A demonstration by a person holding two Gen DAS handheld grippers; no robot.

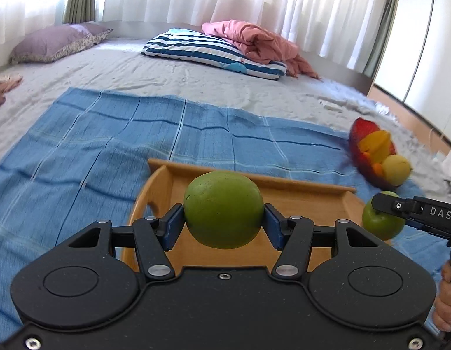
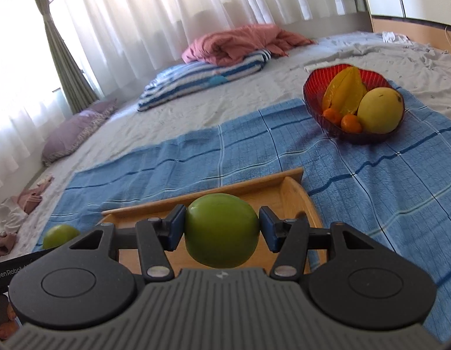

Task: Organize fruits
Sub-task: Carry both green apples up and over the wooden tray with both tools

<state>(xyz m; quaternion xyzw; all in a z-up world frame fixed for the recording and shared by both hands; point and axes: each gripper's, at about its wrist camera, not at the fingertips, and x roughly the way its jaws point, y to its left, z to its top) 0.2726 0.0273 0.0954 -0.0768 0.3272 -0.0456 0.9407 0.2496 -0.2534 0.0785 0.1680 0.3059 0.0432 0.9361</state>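
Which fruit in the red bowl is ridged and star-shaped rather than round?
The starfruit, the orange-yellow ridged fruit leaning at the back of the red bowl. The yellow mango and two small oranges are smooth and rounded.

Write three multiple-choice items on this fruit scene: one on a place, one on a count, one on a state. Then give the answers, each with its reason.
1. Where does the red bowl stand?
A. inside the wooden tray
B. on the blue checked cloth
C. on the striped pillow

2. How many small orange fruits lie in the bowl?
A. two
B. four
C. none

3. What is the state of the left gripper?
A. open and empty
B. shut on a green apple
C. shut on a yellow fruit

Answers:
1 B: in the right wrist view the bowl rests on the blue checked cloth, beyond the wooden tray.
2 A: two small orange fruits sit at the bowl's front, beside the star fruit and the round yellow fruit.
3 B: its blue pads press both sides of a green apple; the right gripper clamps a second green apple likewise.
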